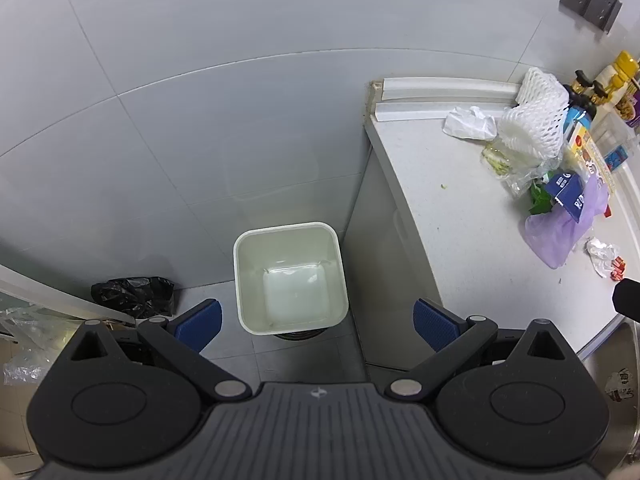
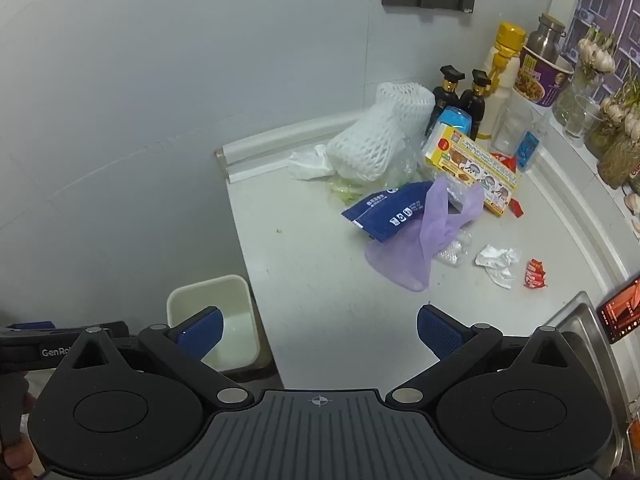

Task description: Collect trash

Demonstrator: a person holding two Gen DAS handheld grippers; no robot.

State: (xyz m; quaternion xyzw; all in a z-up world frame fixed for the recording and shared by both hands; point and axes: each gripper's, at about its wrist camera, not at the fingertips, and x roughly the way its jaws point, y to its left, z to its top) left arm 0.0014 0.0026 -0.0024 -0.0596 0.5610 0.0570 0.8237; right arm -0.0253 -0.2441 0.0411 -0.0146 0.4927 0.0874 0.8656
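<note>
1. Left gripper: blue-padded fingers spread wide, nothing between them. It hangs above the floor, with the square cream plastic waste bin directly ahead of and between the fingertips. The bin looks empty; a pale base or liner shows inside.

2. Right gripper: fingers likewise spread wide and empty. It hovers over the near part of the white speckled countertop; bare surface lies between the fingertips.

3. Trash position: all of it is on the countertop ahead of the right fingers, none in the bin. Nearest, ahead and slightly right of the right fingertip, is the crumpled lilac plastic bag, touching the dark blue foil snack wrapper. Further right lie a crumpled white paper scrap and a small red sachet. Beyond, white foam fruit netting and a white tissue wad sit near the wall.

4. Judged step: first pick not yet made.

5. Risks:
   - The thin lilac bag may slip or drag the wrapper along, scattering pieces off the counter edge.
   - Reaching deep for the netting could topple the two dark gold-capped bottles just beside it.
   - The yellow printed carton may not be trash; grabbing it would be an error.
   - The bin sits below the counter edge, so a release from too far right would miss it.
</note>
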